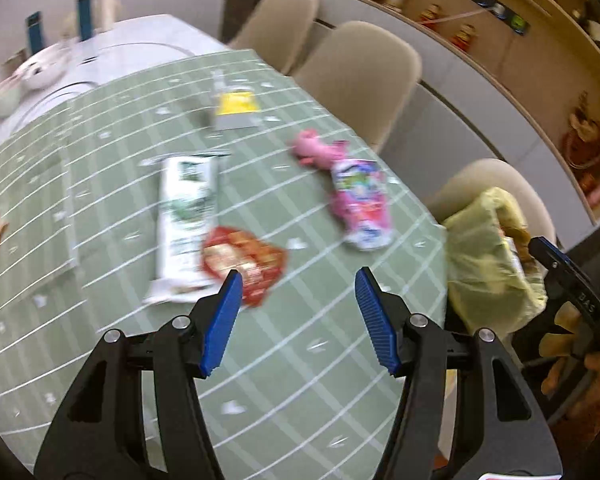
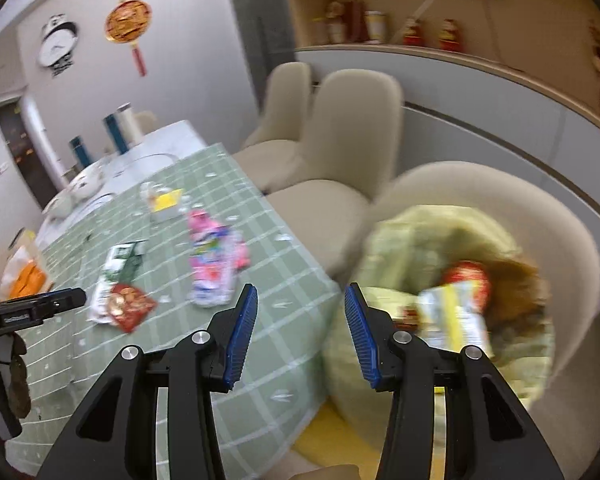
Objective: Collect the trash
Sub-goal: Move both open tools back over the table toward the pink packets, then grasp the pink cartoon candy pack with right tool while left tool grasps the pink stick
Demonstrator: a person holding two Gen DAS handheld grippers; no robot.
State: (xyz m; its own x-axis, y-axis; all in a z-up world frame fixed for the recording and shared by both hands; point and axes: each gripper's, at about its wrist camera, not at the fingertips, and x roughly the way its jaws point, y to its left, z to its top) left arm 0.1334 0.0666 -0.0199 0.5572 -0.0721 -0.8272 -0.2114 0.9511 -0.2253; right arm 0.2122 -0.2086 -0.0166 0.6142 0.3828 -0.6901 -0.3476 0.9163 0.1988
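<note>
Far left of the table (image 1: 112,360): an orange packet (image 2: 28,280) lies near the edge; I leave it for later.
White-and-green wrapper (image 1: 186,220): flat on the green checked cloth, its lower right end touching the red wrapper.
Red wrapper (image 1: 244,264): crumpled, lying just ahead of my left gripper (image 1: 298,276) and against its left finger in that view; I cannot tell if they touch.
Left gripper state: jaws spread wide, nothing between them, pointing down at the cloth.
Yellow-labelled packet (image 1: 236,110): further back on the table, well apart from the rest.
Pink pouch (image 1: 358,204): lying mid-table towards the chair side, a pink crumpled piece (image 1: 312,150) just beyond it.
Right gripper (image 2: 300,294) state: jaws spread and empty, hanging over the table's edge beside the bag.
Trash bag (image 2: 440,240): pale yellow, sitting open on the nearest chair (image 2: 560,240), already holding a red-and-yellow wrapper (image 2: 460,300) and other scraps.
Step in hand: as I read it, a drop-off is done and the next pick is starting.
Next move: I would lower the left gripper onto the red wrapper, straddle a raised fold and close gently, without dragging the white one along.
</note>
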